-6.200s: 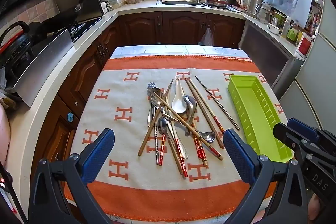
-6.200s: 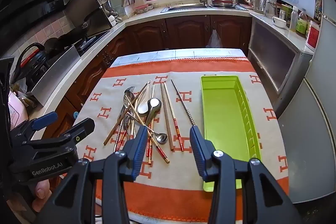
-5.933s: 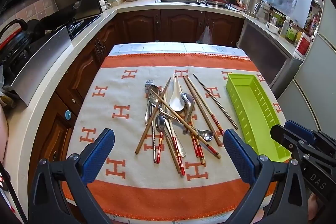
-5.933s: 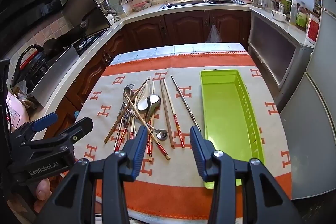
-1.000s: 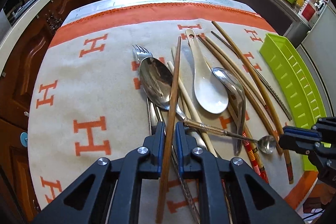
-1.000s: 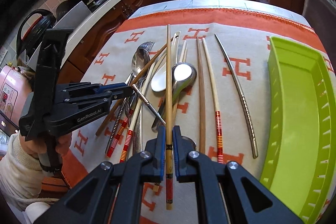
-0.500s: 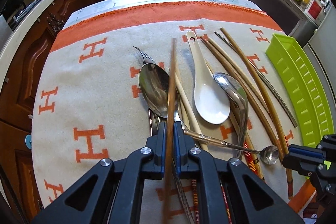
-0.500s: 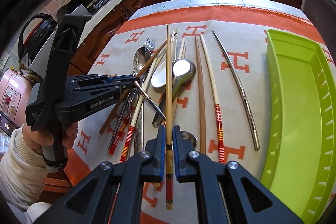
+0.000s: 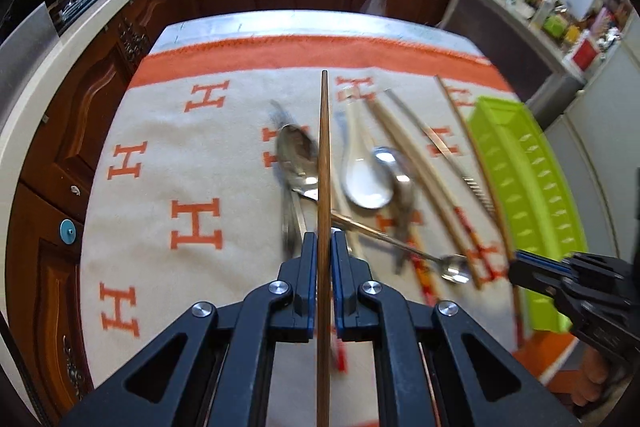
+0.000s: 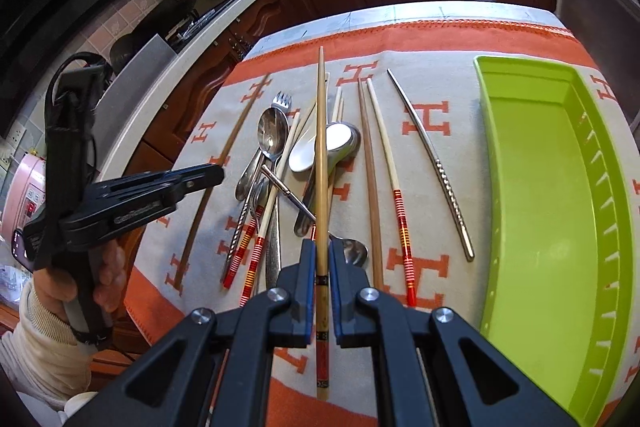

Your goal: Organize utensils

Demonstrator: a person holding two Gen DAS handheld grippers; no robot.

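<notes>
Left wrist view: The left gripper (image 9: 325,247) is squeezing a dark brown chopstick (image 9: 324,155) between its two blue pads. The jaws are closed tight on it, because a thin stick slips if the grip is loose. The stick is pointing straight ahead, along the fingers, above the pile of utensils (image 9: 372,187). That way it is not catching on the spoons under it. The pile is lying on the orange and cream cloth (image 9: 192,155). The green tray (image 9: 536,195) is sitting to the right of the pile, with its long side next to the sticks. I think that is where the sticks are going. The right gripper (image 9: 520,263) is poking in from the right edge, next to the tray.

Right wrist view: The right gripper (image 10: 322,259) is pinching a pale chopstick with a red end (image 10: 321,155), gripped near that end, so the long part is sticking out in front. It too is crossing above the pile (image 10: 304,163). The tray (image 10: 608,163) is looking empty here. It is waiting on the right, apart from the pile. The left gripper (image 10: 216,173) is showing at the left, held in a person's hand (image 10: 108,279), with the brown stick (image 10: 224,163) running through it. Each hand is holding one stick, so two can be going over together.
</notes>
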